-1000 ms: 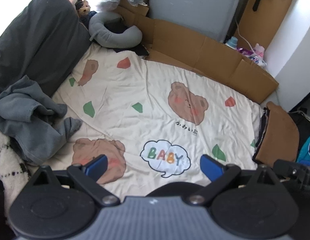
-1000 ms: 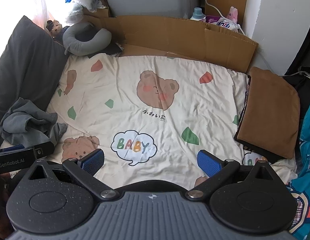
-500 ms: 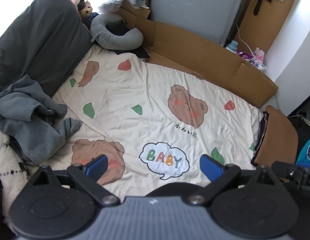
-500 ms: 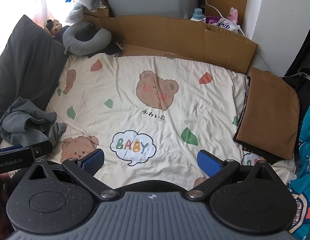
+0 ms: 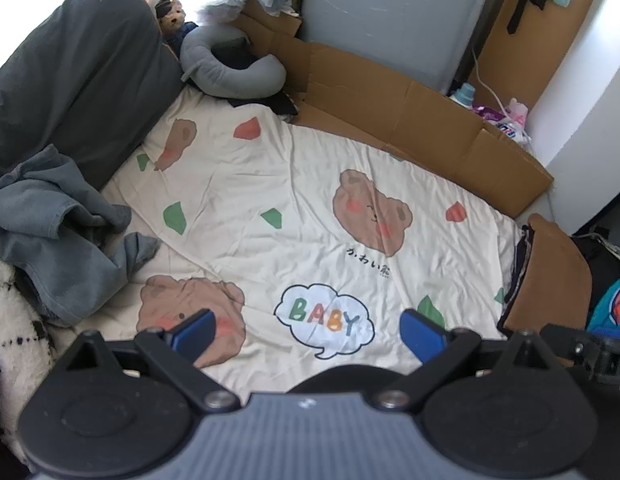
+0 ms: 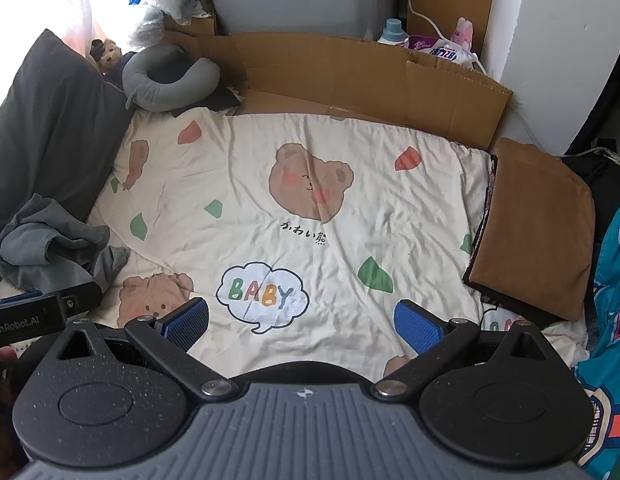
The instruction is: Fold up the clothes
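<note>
A crumpled grey garment (image 5: pixel 57 224) (image 6: pixel 53 248) lies in a heap at the left edge of the bed, on the cream bear-print sheet (image 5: pixel 293 200) (image 6: pixel 310 208). A folded brown garment (image 5: pixel 550 276) (image 6: pixel 538 224) rests on a dark stack at the right edge. My left gripper (image 5: pixel 310 334) hovers open above the near part of the sheet, with nothing between its blue pads (image 5: pixel 191 332). My right gripper (image 6: pixel 301 322) is open too, above the "BABY" print, and holds nothing. The left gripper's body (image 6: pixel 41 312) shows at the left of the right wrist view.
A dark grey pillow (image 5: pixel 69 80) lines the left side. A grey neck pillow (image 5: pixel 225 68) and a small plush bear (image 5: pixel 171 16) sit at the far corner. Cardboard (image 5: pixel 410 112) walls the far edge, with bottles (image 6: pixel 394 32) behind it. Teal printed fabric (image 6: pixel 614 280) lies at the right.
The left gripper has drifted slightly, so the scene sits a little lower and further left in its view. The right view is almost unchanged. Both grippers stay open.
</note>
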Tool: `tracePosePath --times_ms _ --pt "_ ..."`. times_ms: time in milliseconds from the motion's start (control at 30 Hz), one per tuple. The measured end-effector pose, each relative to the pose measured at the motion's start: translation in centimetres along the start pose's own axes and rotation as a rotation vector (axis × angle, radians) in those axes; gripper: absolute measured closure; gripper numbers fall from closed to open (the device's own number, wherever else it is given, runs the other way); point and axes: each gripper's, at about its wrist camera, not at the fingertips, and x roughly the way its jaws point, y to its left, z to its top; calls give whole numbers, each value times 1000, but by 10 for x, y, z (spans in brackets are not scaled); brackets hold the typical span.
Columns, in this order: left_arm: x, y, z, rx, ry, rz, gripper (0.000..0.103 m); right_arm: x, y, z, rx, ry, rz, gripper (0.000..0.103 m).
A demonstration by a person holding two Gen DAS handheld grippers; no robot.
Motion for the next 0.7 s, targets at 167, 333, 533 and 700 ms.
tracePosePath --times_ms 167,333,533,700 --pt "0 -1 -1 5 -2 -2 4 -1 0 0 -4 -1 -6 1" --pt "1 2 -1 6 1 -4 4 0 0 0 -1 -3 -4 1" --pt "1 2 -2 13 0 -6 4 0 0 0 -15 -1 -3 1" --pt "0 0 -1 29 -3 -5 4 1 -1 0 -10 4 1 1"
